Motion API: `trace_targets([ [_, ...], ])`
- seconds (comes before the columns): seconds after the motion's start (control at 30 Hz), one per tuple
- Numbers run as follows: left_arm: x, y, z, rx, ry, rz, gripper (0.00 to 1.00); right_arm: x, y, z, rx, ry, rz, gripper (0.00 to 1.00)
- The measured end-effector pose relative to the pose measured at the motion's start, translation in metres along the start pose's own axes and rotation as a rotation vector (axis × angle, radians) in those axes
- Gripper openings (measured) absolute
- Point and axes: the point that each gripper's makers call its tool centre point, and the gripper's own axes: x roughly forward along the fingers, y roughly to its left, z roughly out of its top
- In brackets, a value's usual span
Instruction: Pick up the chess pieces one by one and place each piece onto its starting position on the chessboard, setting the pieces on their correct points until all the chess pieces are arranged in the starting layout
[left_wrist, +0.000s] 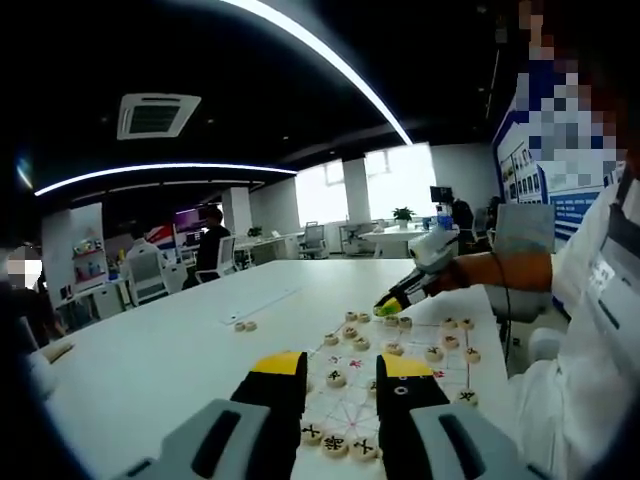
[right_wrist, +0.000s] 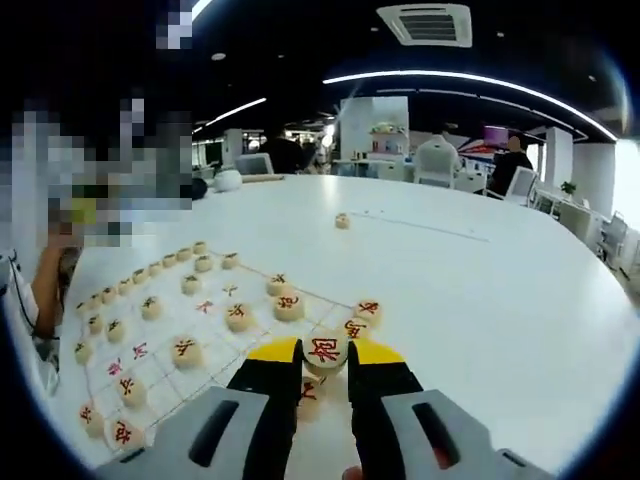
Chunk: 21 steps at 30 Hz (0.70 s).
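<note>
Bright, even office light from long curved white ceiling light strips (left_wrist: 330, 55) w/ daylight blowing out the far windows (left_wrist: 400, 180). Glossy white tabletop (right_wrist: 480, 290) shows mild glare, soft shadows only. Strong fisheye bending at edges; both views slightly soft, background blurry.

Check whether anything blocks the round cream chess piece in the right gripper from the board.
Nothing visible does. The right gripper is shut on the round cream chess piece with a red character, right over the edge of the white chessboard sheet. Neighbouring pieces sit close beside it.
</note>
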Motion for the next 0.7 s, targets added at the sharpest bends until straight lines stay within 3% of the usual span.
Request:
trace_targets([
  [0.53,0.0007,-0.0011,0.0,0.003,0.002,-0.003,0.29,0.0037,-0.0027,-0.0049,0.001,0.018,-0.014,0.21],
  [0.57,0.0004,-0.0008,0.0002,0.003,0.002,-0.002,0.29,0.0035,-0.0026,-0.0056,-0.001,0.022,-0.014,0.22],
  [0.6,0.0001,-0.0005,0.0003,0.003,0.002,0.0,0.29,0.003,-0.0016,-0.0071,-0.004,0.025,-0.013,0.29],
  [0.7,0.0006,-0.0007,-0.0002,0.003,0.003,-0.001,0.29,-0.001,-0.001,-0.001,0.003,-0.004,-0.013,0.31],
])
